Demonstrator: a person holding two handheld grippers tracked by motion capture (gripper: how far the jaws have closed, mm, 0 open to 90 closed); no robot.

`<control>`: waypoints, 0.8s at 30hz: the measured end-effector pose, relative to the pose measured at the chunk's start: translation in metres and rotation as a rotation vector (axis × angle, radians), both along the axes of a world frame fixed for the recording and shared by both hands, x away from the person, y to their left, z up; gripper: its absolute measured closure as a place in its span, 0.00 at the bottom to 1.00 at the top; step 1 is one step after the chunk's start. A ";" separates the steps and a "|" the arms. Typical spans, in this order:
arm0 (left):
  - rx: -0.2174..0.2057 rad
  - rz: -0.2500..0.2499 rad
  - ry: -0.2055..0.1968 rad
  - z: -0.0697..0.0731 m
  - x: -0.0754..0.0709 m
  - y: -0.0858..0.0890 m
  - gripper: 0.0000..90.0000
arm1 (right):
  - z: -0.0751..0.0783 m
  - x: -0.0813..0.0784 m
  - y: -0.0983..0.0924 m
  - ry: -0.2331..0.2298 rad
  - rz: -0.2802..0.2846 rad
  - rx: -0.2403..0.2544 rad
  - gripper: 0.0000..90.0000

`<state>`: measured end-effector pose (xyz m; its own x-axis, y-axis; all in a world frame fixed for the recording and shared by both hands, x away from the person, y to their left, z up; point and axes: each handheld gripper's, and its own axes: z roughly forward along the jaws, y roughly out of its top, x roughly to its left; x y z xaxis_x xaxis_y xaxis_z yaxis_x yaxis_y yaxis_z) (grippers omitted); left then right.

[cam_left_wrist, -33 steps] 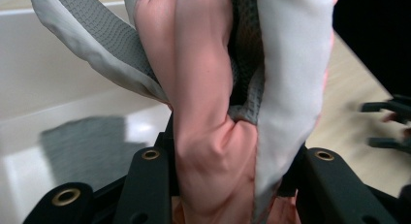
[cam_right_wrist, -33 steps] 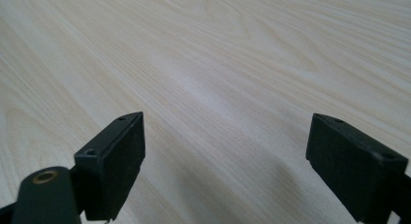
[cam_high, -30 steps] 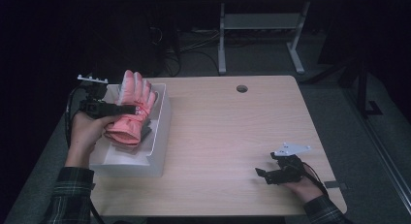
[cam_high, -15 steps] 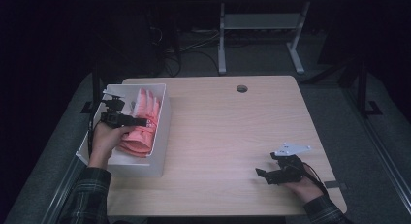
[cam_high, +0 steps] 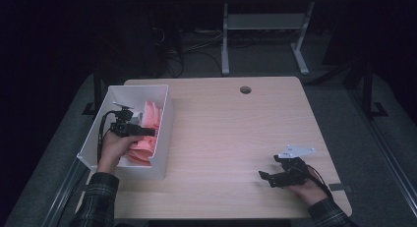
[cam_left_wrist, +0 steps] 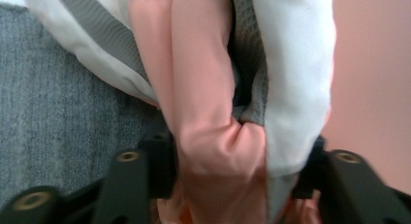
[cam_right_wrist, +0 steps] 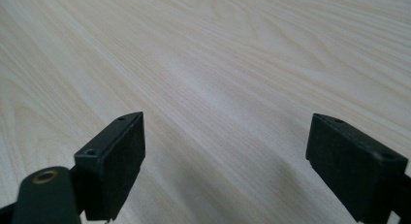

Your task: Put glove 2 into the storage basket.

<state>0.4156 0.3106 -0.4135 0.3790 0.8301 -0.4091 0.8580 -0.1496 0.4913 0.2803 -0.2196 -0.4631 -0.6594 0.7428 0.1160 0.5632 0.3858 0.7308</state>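
Note:
A pink padded glove [cam_high: 152,116] lies in the white bin [cam_high: 164,138] at the table's left edge. My left gripper [cam_high: 150,132] reaches down into the bin over it. In the left gripper view, pink, white and grey folds of the glove [cam_left_wrist: 213,112] fill the gap of the left gripper [cam_left_wrist: 237,175] and touch both pads. Those jaws have just been opening, with the glove still pinched between them. My right gripper [cam_high: 264,177] rests open near the table's front right, and the right gripper [cam_right_wrist: 225,156] has bare wood between its jaws.
The light wooden table [cam_high: 236,133] has a round cable hole [cam_high: 245,90] at the back middle. Behind the table stands a metal desk frame [cam_high: 265,25], with cables on the dark floor. The bin hangs partly over the table's left edge.
My left gripper has come down with the glove from above the bin into it. The bin has shifted and tilted at the table's left edge. The right gripper has not moved.

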 end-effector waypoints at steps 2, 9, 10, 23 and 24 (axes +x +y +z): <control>0.001 -0.004 -0.018 0.002 -0.001 0.002 0.37 | 0.000 0.000 0.000 -0.001 -0.004 0.003 0.15; 0.040 0.035 -0.103 0.027 -0.005 0.009 0.20 | 0.000 0.000 -0.001 -0.002 -0.001 0.006 0.15; 0.048 0.036 -0.113 0.032 -0.006 0.010 0.20 | 0.000 0.000 -0.001 -0.003 -0.001 0.006 0.15; 0.059 -0.033 -0.265 0.088 -0.015 -0.002 0.19 | -0.001 0.000 -0.003 -0.001 0.005 0.010 0.15; 0.060 -0.045 -0.270 0.090 -0.016 -0.004 0.19 | -0.001 0.000 -0.003 0.000 0.005 0.010 0.15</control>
<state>0.3995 0.3063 -0.3232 0.5045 0.8297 -0.2390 0.6891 -0.2200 0.6905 0.2808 -0.2227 -0.4636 -0.6631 0.7384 0.1230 0.5611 0.3815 0.7346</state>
